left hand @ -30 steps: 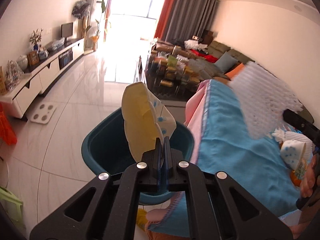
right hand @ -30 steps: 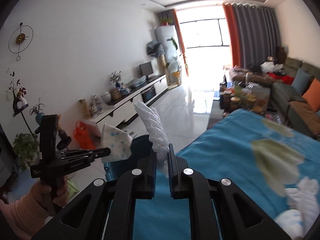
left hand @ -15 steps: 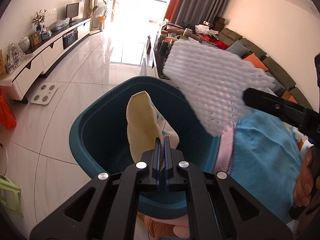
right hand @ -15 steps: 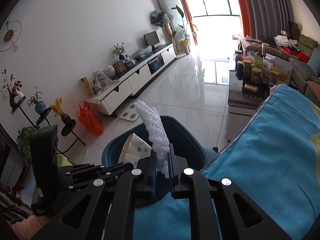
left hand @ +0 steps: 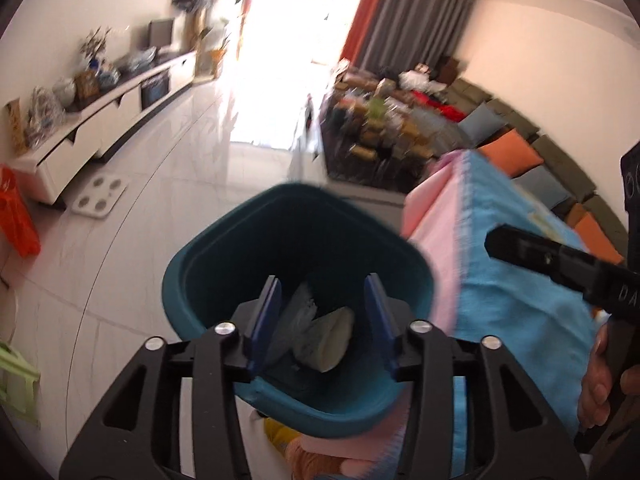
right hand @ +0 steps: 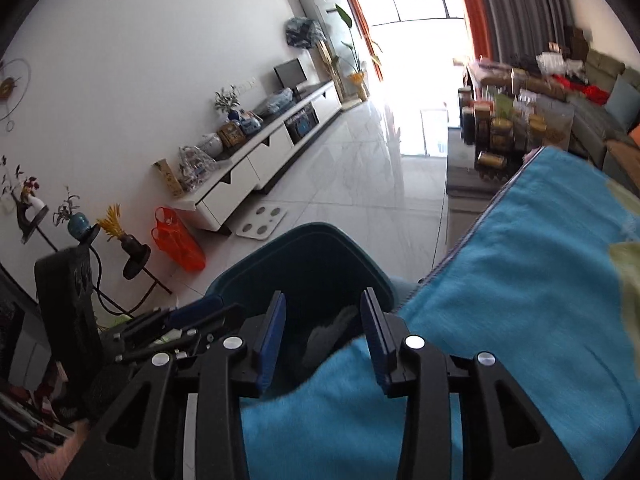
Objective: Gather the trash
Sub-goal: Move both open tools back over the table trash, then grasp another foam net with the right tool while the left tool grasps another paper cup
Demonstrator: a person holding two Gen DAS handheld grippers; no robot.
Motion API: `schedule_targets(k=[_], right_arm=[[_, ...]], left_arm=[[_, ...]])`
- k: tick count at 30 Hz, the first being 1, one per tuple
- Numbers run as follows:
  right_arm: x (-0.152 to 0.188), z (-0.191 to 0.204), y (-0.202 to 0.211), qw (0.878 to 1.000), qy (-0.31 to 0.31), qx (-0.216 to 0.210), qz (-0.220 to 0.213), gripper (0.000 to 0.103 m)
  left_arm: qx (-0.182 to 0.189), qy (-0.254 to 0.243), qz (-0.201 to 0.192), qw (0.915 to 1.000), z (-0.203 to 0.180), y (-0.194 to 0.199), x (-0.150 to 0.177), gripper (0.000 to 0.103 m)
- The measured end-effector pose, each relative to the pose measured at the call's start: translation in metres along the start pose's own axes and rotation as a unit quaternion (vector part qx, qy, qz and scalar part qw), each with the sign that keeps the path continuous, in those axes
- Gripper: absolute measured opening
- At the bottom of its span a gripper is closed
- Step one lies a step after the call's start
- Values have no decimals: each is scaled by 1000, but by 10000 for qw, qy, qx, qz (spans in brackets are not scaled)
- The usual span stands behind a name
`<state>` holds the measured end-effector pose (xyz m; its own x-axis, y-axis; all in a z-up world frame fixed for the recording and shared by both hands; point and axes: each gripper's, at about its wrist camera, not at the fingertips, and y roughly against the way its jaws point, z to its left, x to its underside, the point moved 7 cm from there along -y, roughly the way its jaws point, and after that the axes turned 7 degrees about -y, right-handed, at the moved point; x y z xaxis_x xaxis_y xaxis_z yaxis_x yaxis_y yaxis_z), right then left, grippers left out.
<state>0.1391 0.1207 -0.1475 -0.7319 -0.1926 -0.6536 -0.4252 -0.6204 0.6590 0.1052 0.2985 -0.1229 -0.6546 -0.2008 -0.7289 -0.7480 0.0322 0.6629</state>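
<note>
A teal bin (left hand: 224, 248) stands on the floor beside the table with the blue cloth (left hand: 516, 280). In it lie a crushed paper cup (left hand: 330, 338) and a white foam net (left hand: 296, 312). My left gripper (left hand: 324, 312) hangs over the bin, its jaws opening with nothing pressed between them. In the right wrist view the bin (right hand: 304, 244) shows the foam net (right hand: 334, 326) inside. My right gripper (right hand: 324, 320) is over the bin's near edge, jaws opening and holding nothing. The left gripper (right hand: 192, 314) sits close to its left, and the right gripper (left hand: 504, 244) shows at the right.
A white low cabinet (right hand: 256, 164) lines the left wall, with an orange bag (right hand: 176, 240) and a white scale (right hand: 262, 222) on the tiled floor. A low table with jars (left hand: 384, 140) and a sofa (left hand: 516, 152) lie beyond. A hand (left hand: 596, 384) holds the right gripper.
Both grippers went from shut to open. The paper cup left my left gripper and the foam net left my right gripper; both now lie in the bin.
</note>
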Motion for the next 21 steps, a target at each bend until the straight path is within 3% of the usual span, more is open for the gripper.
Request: schedule_targets(k=[6, 13, 21], right_arm=[[19, -15, 90, 9964, 490, 210, -661, 42], [50, -63, 185, 9859, 399, 918, -1343, 42], [84, -118, 247, 9659, 144, 1858, -1797, 42]], left_arm=[[767, -585, -393, 9946, -73, 48, -3, 54], [1853, -1391, -358, 9721, -182, 70, 12, 57], [2579, -1808, -121, 9490, -275, 73, 49, 59]])
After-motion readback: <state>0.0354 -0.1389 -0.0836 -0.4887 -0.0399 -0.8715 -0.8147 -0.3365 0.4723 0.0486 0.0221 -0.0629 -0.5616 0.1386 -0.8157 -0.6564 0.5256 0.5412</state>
